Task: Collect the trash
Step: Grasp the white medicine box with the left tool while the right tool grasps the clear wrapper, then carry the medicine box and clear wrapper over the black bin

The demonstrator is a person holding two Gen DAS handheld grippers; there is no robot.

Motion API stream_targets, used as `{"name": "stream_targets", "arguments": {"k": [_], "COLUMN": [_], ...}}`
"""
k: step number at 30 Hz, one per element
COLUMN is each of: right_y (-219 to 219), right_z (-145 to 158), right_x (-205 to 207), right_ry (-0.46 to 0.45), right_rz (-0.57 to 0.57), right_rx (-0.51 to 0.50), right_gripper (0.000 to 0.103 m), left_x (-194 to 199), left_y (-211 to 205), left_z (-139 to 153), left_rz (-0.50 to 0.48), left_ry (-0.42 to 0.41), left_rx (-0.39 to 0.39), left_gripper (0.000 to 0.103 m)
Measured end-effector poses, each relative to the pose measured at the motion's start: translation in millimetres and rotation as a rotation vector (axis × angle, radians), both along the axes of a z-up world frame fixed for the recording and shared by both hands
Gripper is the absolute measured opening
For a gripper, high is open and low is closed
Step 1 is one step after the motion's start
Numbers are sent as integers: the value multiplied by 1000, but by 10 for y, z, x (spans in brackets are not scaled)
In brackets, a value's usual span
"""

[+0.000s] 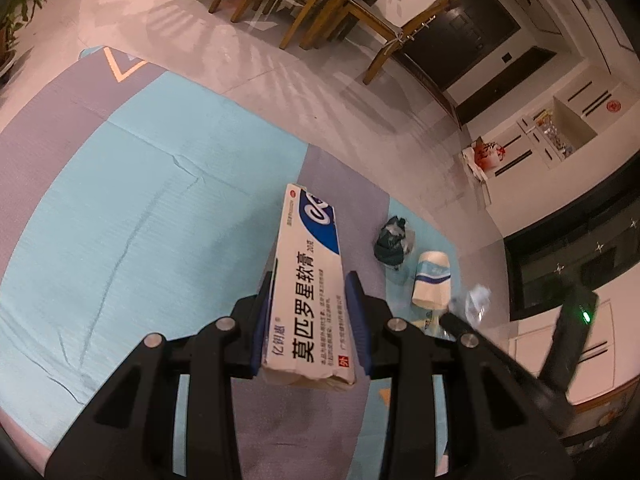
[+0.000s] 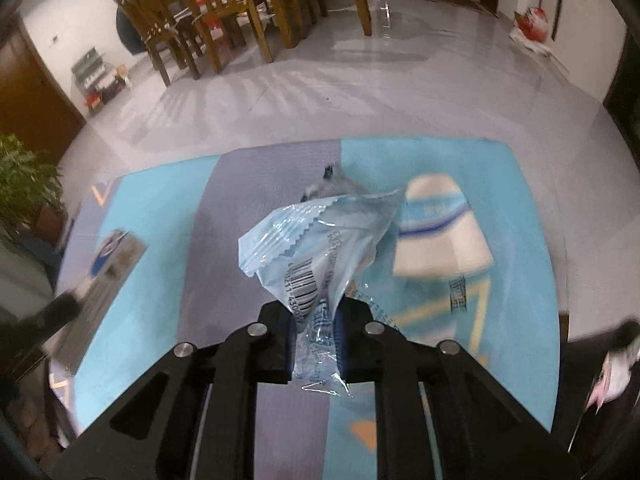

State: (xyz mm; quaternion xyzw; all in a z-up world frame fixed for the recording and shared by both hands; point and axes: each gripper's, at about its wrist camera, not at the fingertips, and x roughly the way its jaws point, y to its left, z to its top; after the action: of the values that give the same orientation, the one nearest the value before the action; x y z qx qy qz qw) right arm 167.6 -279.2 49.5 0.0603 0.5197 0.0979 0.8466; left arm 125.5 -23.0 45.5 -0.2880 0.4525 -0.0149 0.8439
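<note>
My left gripper is shut on a long white and blue ointment box and holds it above the blue and grey floor mat. My right gripper is shut on a clear light-blue plastic wrapper with a barcode, held above the mat. A white paper cup with a blue band lies on its side on the mat, and shows in the right wrist view beyond the wrapper. A dark crumpled bag lies beside the cup. The ointment box shows at the left of the right wrist view.
Wooden chairs and a dining table stand on the tiled floor beyond the mat. A potted plant is at the left. White cabinets and a red and white bag are at the right. The other gripper shows at the right.
</note>
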Motion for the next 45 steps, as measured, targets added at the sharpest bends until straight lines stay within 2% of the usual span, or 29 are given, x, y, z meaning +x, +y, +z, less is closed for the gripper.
{"name": "stream_targets", "arguments": {"k": [4,6,8,12,16,21,28,34,38,45], "right_y": [-108,-150,-174,-191,-271,-347,-333,-422,-465,-474], "right_z": [-61,-120,-86,-23,-84,-79,86,109,144,182], "right_x": [-297,-349,-358,-404,-411,-429,-494,-490,-483,-509], "right_ry": [33,88,73,11,5,15,-52,-74,-83,-98], "right_rz": [-11,-37,-45,-77,-93,-113,-107,-120,-124,-126], "right_rx": [68,117,164,93,50,80,46,24,39,25], "right_gripper": [16,16,16,16,17,17,17,17,17,17], "left_x": [-24,-53,-68,-86,-84,-84,-162,-197,-153,-129], "left_y": [-104,-149,-195,-308,-384,-452,-550,-500,-448,-559], "left_z": [-49,-57,-63,-105,-144,-98,-87,-135,-220,-267], "left_rz": [-27,-28,-33,-50,-74,-81,-106,-101,-88,-115], "left_ry": [11,0,-7,-4,7,-16,-44,-44,-14,-13], "left_rx": [6,4,16,52,61,75,116,203,174,202], "left_gripper": [36,36,36,36,36,36,36,36,36,36]}}
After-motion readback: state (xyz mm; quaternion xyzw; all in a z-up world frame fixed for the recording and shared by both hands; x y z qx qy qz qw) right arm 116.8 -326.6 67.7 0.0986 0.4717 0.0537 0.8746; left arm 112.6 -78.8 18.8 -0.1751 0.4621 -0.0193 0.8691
